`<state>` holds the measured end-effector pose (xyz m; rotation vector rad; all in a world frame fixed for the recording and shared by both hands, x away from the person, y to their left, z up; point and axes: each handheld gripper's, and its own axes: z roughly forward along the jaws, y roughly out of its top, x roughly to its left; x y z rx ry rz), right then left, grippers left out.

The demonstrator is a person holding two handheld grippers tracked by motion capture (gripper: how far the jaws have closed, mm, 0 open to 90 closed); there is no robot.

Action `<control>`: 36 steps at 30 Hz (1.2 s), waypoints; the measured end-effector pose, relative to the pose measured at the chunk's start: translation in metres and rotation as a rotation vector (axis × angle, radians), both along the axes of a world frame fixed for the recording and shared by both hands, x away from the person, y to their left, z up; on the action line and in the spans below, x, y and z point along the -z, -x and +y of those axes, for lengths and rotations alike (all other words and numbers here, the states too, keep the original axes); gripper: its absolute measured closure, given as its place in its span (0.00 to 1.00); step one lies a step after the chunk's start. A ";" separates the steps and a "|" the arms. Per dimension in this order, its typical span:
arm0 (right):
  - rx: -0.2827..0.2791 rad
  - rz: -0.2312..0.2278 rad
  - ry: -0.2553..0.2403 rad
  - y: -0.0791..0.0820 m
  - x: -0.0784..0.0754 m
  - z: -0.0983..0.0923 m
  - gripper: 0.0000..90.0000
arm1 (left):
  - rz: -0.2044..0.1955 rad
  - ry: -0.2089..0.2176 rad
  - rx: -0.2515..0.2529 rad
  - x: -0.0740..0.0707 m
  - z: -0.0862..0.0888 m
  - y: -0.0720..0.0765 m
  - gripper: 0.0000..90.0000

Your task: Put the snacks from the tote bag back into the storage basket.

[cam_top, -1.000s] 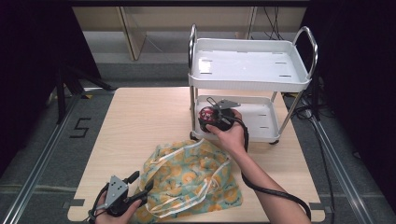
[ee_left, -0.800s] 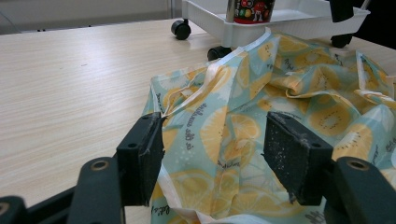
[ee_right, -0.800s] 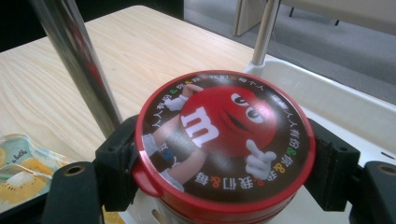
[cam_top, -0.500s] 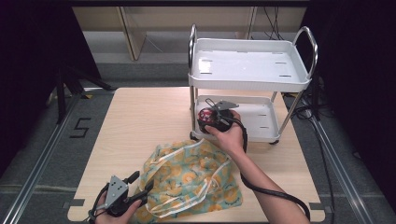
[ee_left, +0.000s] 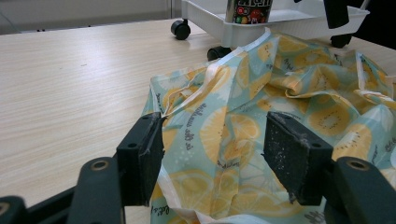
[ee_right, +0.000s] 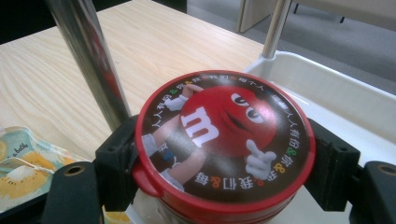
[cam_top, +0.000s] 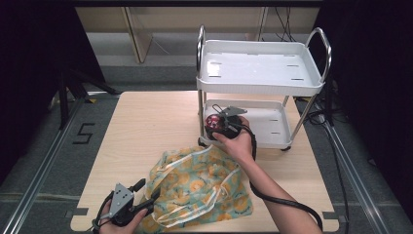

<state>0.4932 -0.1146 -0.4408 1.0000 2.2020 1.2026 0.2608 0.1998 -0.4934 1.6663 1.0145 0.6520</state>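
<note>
right gripper point(ee_right: 224, 154) clenched on the red-lidded round candy tin point(ee_right: 224, 140) at the white cart's lower tray point(cam_top: 272, 126), seemingly just touching down, might clip the chrome post point(ee_right: 88, 56); left gripper point(ee_left: 219, 154) gapes over the lemon-print cloth point(ee_left: 280, 102).

Overall light: bright and even over the table point(cam_top: 146, 131), dark at both sides of the high view.
Source: overhead.
Glare: white patches on the cart's top tray point(cam_top: 258, 66); sheen on the red lid point(ee_right: 224, 140).
Shadows: soft and short.
Blur: near jaws soft; background slightly unsharp in both gripper views.
</note>
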 end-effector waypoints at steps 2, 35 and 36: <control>-0.001 0.002 0.002 0.000 0.000 0.000 0.30 | 0.002 0.007 -0.004 0.000 0.000 0.000 0.41; 0.000 0.020 0.007 0.000 0.010 0.002 0.30 | 0.002 0.002 0.003 0.000 0.000 0.000 0.41; 0.011 0.029 0.002 0.002 0.010 0.002 0.30 | 0.002 0.002 0.002 0.000 0.000 0.000 0.41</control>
